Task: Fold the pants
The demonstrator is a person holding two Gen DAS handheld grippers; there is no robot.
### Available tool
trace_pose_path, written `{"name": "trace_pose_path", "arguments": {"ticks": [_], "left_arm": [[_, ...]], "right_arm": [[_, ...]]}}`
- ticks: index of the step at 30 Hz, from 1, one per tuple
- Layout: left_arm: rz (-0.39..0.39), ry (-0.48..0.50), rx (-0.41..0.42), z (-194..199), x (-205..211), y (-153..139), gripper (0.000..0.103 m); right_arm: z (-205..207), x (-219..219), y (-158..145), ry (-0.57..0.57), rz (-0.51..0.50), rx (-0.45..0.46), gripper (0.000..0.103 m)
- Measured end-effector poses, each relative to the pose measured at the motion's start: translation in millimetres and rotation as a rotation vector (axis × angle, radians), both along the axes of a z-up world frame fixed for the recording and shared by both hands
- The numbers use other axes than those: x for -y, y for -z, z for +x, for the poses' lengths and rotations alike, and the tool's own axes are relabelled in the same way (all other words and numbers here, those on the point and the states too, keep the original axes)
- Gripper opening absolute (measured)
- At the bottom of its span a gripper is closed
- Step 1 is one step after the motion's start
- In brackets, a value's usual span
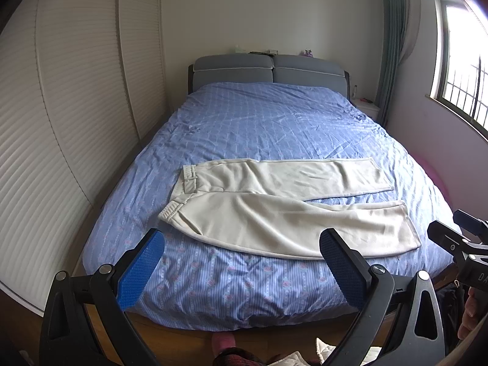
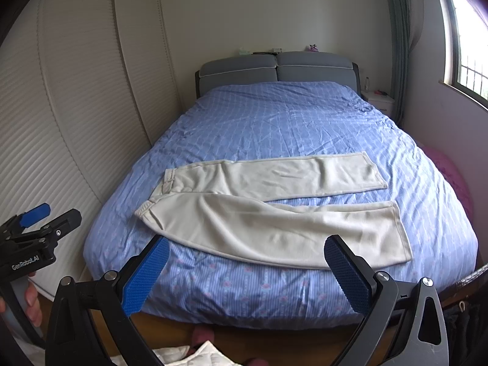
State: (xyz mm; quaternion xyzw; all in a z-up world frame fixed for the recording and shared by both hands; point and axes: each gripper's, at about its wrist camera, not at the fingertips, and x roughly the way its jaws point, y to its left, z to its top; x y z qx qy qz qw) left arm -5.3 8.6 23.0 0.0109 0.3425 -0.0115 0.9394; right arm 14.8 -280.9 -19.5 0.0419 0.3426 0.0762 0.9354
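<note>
Pants (image 1: 283, 207) flat, both tongs spread, hovering

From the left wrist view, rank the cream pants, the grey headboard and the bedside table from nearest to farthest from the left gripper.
1. The cream pants, spread flat across the bed's near end, just beyond the open left gripper.
2. The bedside table, far right, beside the bed's head.
3. The grey headboard, at the back wall; only slightly beyond the table, so that pair is close.

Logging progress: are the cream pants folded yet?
Spread, not folded: the cream fabric pants lie flat, both legs apart, on the blue patterned bed cover.
</note>
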Motion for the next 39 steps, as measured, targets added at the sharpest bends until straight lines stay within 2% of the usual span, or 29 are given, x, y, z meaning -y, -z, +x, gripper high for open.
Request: {"name": "trace_pose_path", "arguments": {"ticks": [26, 32, 39], "left_arm": [[0.002, -0.005, -0.001, 0.1, -2.6, 1.4, 0.103], [0.003, -0.020, -0.020, 7.7, -12.2, 13.6, 0.103], [0.033, -0.058, -0.069, 27.2, -32.7, 33.1, 0.103]], "right_arm": [[-2.8, 4.4, 3.9, -0.001, 0.007, -0.014, 0.103], [2.0, 1.0, 10.4, 0.002, 0.009, -0.038, 0.103], [28.8, -18.5, 30.2, -0.006, 0.037, -0.135, 0.103]]}}
